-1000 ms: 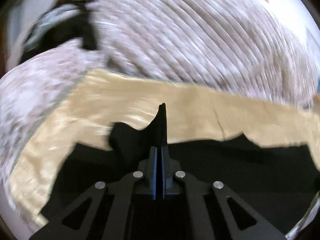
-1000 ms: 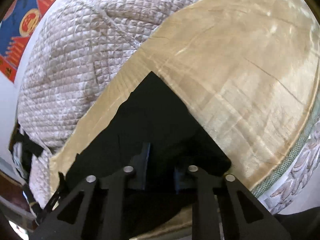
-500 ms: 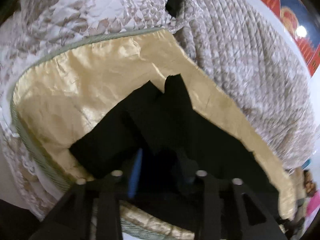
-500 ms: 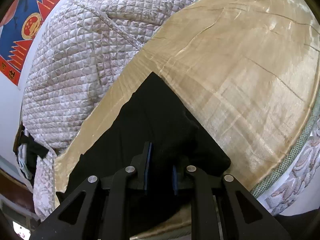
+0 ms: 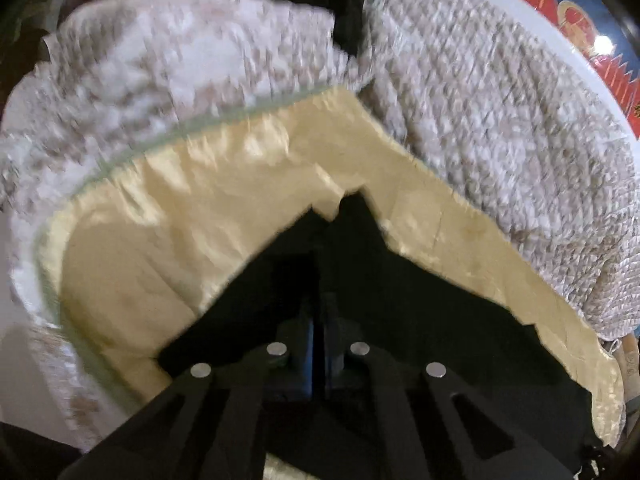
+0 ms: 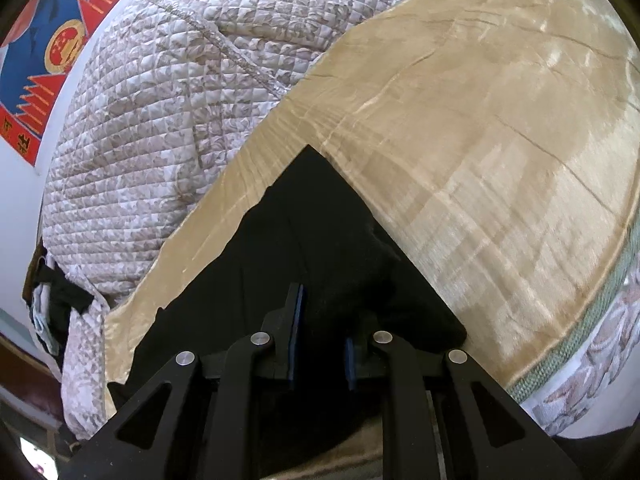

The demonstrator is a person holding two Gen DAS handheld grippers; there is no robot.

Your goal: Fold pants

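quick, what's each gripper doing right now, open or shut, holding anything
Left gripper: shut; the black fabric pants lie around its fingers, but a pinch cannot be confirmed.
Right gripper: open, fingers apart over the same pants, not clamped.

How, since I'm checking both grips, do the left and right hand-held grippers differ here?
The left hand-held gripper has its jaws pressed together; the right hand-held gripper has them apart, with black pants cloth between. The left's view is motion-blurred; the right's is sharp. Both sit low over the pants on the gold blanket.
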